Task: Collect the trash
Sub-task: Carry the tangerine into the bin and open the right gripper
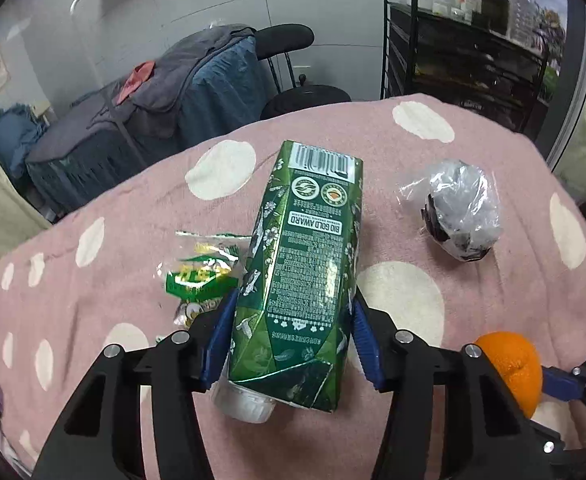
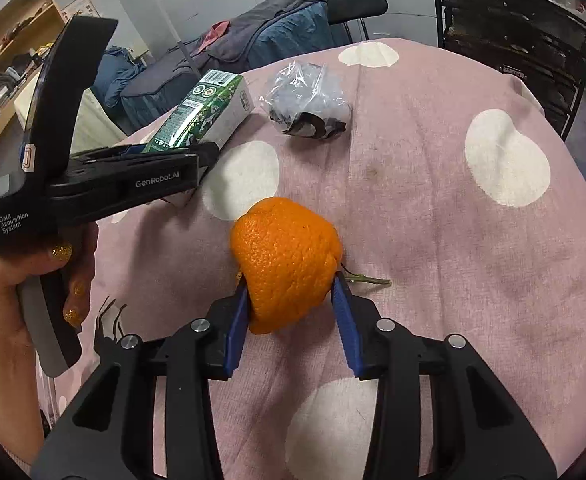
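The left claw squeezes a green carton between its blue fingers, with the white cap end nearest the camera. The right claw pinches an orange peel just above the pink spotted table. A small green stem lies on the cloth beside the peel. Left of the carton sits a crumpled green wrapper. Farther back on the table rests a balled-up clear plastic bag with something dark inside.
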`<state>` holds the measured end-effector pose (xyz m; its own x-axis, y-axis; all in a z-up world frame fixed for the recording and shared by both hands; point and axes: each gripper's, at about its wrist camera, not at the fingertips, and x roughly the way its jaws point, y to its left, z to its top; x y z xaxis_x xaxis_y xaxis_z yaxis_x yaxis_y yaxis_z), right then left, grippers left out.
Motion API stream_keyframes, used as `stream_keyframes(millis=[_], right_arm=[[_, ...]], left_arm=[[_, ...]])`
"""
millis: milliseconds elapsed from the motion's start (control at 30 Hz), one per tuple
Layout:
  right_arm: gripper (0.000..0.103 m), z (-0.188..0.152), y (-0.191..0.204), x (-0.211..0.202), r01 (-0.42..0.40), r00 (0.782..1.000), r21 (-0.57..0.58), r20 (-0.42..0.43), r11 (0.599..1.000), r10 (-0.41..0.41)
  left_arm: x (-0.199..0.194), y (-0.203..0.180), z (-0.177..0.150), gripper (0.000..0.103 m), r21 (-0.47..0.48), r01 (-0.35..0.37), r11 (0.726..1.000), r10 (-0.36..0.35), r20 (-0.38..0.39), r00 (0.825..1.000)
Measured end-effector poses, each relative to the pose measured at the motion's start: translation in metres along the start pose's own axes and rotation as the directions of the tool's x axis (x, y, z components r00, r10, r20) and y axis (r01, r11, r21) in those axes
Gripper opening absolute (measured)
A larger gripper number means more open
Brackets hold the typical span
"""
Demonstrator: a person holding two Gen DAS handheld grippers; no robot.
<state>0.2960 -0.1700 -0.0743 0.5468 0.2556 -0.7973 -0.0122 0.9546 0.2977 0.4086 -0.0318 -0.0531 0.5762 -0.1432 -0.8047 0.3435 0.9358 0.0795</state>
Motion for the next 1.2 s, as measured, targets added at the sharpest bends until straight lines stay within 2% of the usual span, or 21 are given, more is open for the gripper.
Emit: stream_keyframes(millis=[67,167,267,433,600,767,933,1067,1133,1200], right_arm=[[0.04,-0.003,-0.001,-0.006,-0.009,1.0,0.005,0.011,1.0,0.009],[0.04,-0.008,-0.002,-0.016,-0.022,0.999,0.013,0.026,1.0,0.021],[0.04,-0.013,-0.006,-0.025,-0.033,0.999,0.025,0.039,0.999,0.032],[0.04,-0.024,-0.014,-0.05,-0.015,0.996,0.028,0.091,0.999,0.012],[0.04,-0.031,-0.033,-0.081,-0.008,0.986,0.07,0.167,0.998,-0.004],[0.04,-0.04,-0.063,-0.124,0.039,0.965,0.131,0.254,0.991,-0.072],[0.04,-0.05,-0.1,-0.159,0.121,0.935,0.209,0.303,0.97,-0.181],[0.04,-0.062,-0.134,-0.181,0.174,0.912,0.29,0.313,0.941,-0.265],[0.04,-0.067,-0.15,-0.189,0.203,0.901,0.326,0.308,0.923,-0.306],[0.04,-0.07,-0.162,-0.193,0.232,0.891,0.349,0.298,0.908,-0.342]], left_arm=[[-0.008,0.007,-0.007,0.051,-0.06,0.059,0.996,-0.058,0.014,0.998],[-0.022,0.009,-0.019,0.051,-0.099,0.077,0.992,-0.071,0.055,0.996],[-0.038,0.007,-0.033,0.051,-0.136,0.124,0.983,-0.113,0.087,0.99],[-0.065,-0.013,-0.052,0.051,-0.131,0.151,0.98,-0.131,0.148,0.98],[-0.083,-0.043,-0.055,0.051,-0.14,0.241,0.96,-0.212,0.197,0.957],[-0.094,-0.097,-0.043,0.051,-0.089,0.317,0.944,-0.291,0.223,0.93],[-0.094,-0.153,-0.023,0.051,-0.044,0.405,0.913,-0.387,0.222,0.895],[-0.088,-0.198,-0.006,0.051,0.0,0.443,0.896,-0.434,0.206,0.877],[-0.084,-0.215,-0.004,0.051,0.012,0.452,0.892,-0.445,0.192,0.875],[-0.079,-0.226,-0.009,0.051,0.016,0.477,0.879,-0.473,0.171,0.864]])
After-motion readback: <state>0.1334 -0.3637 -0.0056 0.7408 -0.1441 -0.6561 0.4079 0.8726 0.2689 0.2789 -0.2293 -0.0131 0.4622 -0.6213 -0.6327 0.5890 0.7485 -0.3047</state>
